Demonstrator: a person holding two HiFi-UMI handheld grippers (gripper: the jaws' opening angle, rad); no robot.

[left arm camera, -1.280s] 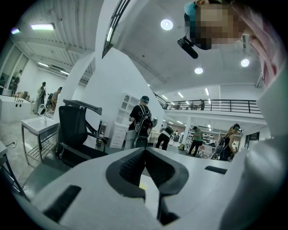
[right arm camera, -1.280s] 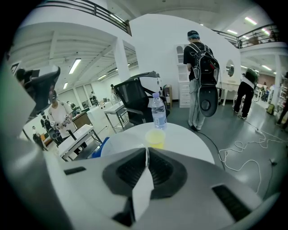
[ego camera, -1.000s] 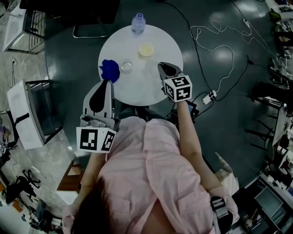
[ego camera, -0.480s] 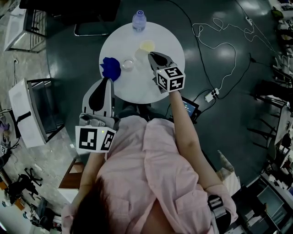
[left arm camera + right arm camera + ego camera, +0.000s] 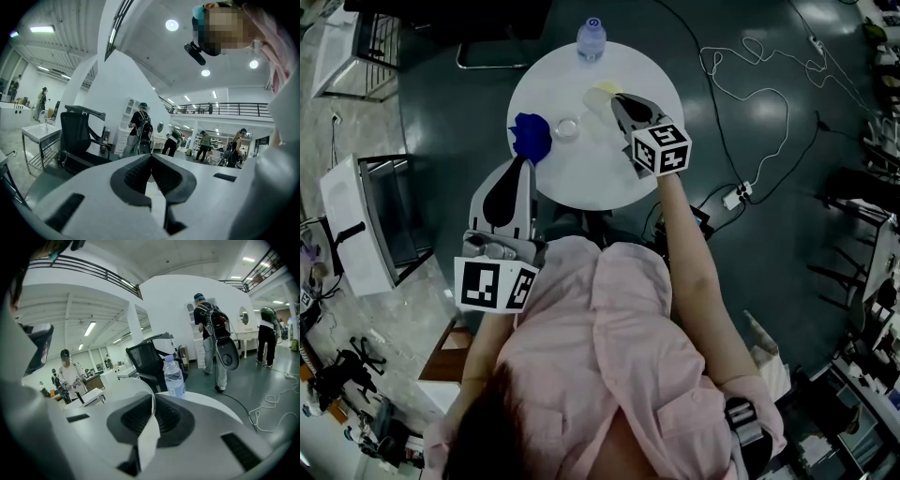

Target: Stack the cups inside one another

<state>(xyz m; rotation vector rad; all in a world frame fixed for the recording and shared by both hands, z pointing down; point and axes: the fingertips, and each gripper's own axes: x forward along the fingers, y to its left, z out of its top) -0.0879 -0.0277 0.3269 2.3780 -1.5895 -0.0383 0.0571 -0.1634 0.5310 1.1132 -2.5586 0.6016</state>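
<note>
On the head view a round white worktop (image 5: 591, 178) is seen. A water bottle (image 5: 592, 37) stands at its far edge, a blue cup (image 5: 531, 137) lies near the left edge, a clear cup (image 5: 567, 128) is just beside it, and a pale yellow cup (image 5: 598, 91) is set farther back. The right hand-held gripper (image 5: 616, 97) is stretched out over the worktop with its tips at the yellow cup, part of which it covers. What is pinched there cannot be made out from above.

That is supplied by the right gripper view. There the jaws are closed on the thin wall of a translucent cup (image 5: 146, 437), one jaw on each side of the wall, and the cup's curved rim is shown to the left of the jaws. The bottle is seen upright beyond the tips, with a black office chair (image 5: 147, 357) behind it. Whether the translucent cup touches the yellow cup cannot be told from either view.

The left hand-held gripper (image 5: 521, 165) is held at the near left edge of the worktop, its tips near the blue cup but apart from it. Its state is given by the left gripper view alone: the jaws are brought together with nothing gripped between them. The cups on the worktop are not taken in by that view. It is filled by a bright hall where people (image 5: 140, 126) are standing. A white cable (image 5: 750, 94) looped on the dark floor to the right of the worktop is laid out most fully in the head view.
</note>
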